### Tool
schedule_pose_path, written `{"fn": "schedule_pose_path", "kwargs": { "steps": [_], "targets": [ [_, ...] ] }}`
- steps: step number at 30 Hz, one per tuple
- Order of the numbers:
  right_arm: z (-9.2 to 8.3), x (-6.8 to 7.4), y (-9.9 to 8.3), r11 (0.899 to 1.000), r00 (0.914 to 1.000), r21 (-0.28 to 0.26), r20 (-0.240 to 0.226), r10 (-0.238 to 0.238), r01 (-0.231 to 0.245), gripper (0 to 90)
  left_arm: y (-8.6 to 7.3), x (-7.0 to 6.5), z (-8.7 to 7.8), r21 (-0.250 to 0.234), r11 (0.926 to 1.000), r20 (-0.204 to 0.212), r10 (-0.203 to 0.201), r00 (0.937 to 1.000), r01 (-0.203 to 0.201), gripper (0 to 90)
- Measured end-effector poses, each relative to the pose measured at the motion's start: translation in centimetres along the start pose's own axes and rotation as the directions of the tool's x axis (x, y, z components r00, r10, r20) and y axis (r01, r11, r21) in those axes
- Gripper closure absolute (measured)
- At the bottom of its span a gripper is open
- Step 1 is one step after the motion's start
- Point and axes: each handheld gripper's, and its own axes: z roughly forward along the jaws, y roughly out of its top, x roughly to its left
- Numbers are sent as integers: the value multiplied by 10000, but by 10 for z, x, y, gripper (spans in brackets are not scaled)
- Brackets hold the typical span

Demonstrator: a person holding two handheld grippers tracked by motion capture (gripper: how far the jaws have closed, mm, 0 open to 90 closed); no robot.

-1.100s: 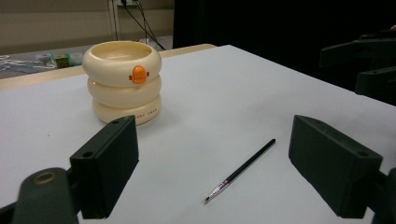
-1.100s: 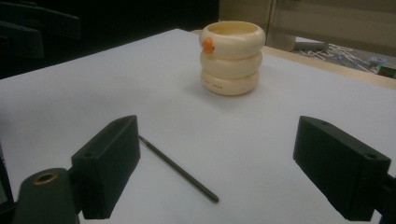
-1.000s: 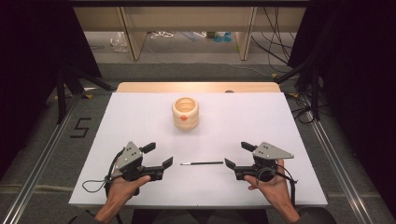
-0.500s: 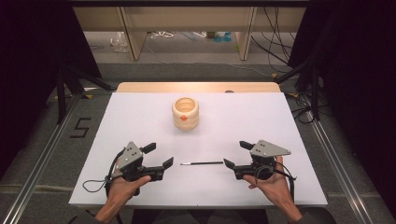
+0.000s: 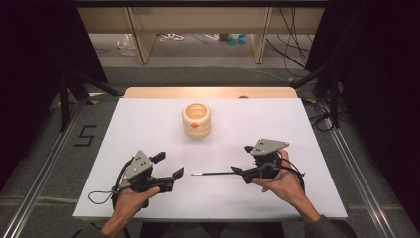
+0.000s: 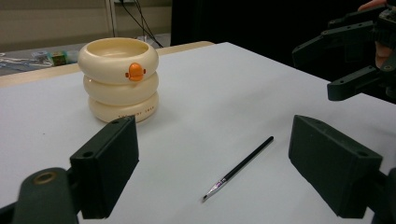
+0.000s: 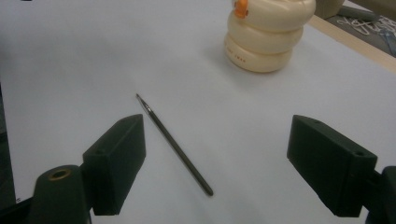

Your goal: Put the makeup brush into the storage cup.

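Your right hand-held gripper [image 5: 238, 159] has shifted closer to brush [image 5: 212, 173] since earlier frame; its jaws just narrowed slightly, remain apart, nothing between them. Your left hand-held gripper [image 5: 169, 166] unmoved, jaws apart, empty. Brush flat on white counter [image 5: 297, 129], between both grippers, well short of cream ringed pot [image 5: 196, 120].

Light pours down from above onto my white table [image 5: 148, 124], bright and even, while the room around it sinks to near black. The cream holder [image 6: 118, 79] throws only a soft, short shadow — no hard glare anywhere. Up close my own jaws go dark and a touch soft, and the high view is grainy — slightly bowed at the edges.
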Motion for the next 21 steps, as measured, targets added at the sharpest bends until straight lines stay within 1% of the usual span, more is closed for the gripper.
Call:
{"fn": "schedule_pose_path", "kwargs": {
  "steps": [2,4,5,6,7,10,11,12,13,14,15,16,17,18,21],
  "targets": [
    [3,0,4,9994,9998,266,-79,-208,210,212,0,0,0,-1,10000,7,6,10000,-6,155],
    [6,1,8,9985,9994,462,-147,-299,306,215,0,0,0,6,10000,5,-4,10000,4,155],
    [7,1,10,9974,9990,602,-222,-381,394,216,0,0,0,8,10000,5,-1,10000,1,155],
    [9,1,11,9967,9985,632,-208,-504,516,218,0,0,0,7,10000,6,-4,10000,4,155],
    [11,1,13,9954,9978,739,-316,-584,606,221,0,0,0,12,10000,3,-3,10000,3,155],
    [16,1,18,9910,9964,1103,-475,-708,757,230,0,0,0,2,10000,17,-9,10000,9,155],
    [17,1,19,9881,9948,1223,-514,-875,932,234,0,0,0,2,10000,17,-9,10000,9,155],
    [19,1,20,9851,9936,1378,-604,-955,1030,235,0,0,0,7,10000,8,11,10000,-11,155],
    [21,1,21,9837,9932,1423,-541,-1030,1097,235,0,1,0,-22,10000,41,19,10000,-19,155],
    [23,1,22,9804,9922,1589,-624,-1080,1167,239,0,1,0,-32,10000,41,16,10000,-16,155],
    [25,1,23,9773,9897,1631,-681,-1258,1354,245,0,1,0,-32,10000,41,16,10000,-16,155],
    [25,1,23,9773,9897,1631,-681,-1258,1354,245,0,0,0,15,10000,-1,7,10000,-7,155],
    [28,3,25,9728,9889,1888,-897,-1188,1340,249,0,0,0,11,10000,1,-6,10000,6,155],
    [30,3,26,9713,9876,1889,-891,-1295,1444,250,0,0,0,11,10000,1,-6,10000,6,155],
    [36,2,30,9629,9840,2141,-1051,-1442,1640,251,0,0,0,7,10000,10,-13,10000,13,155]
  ]
}}
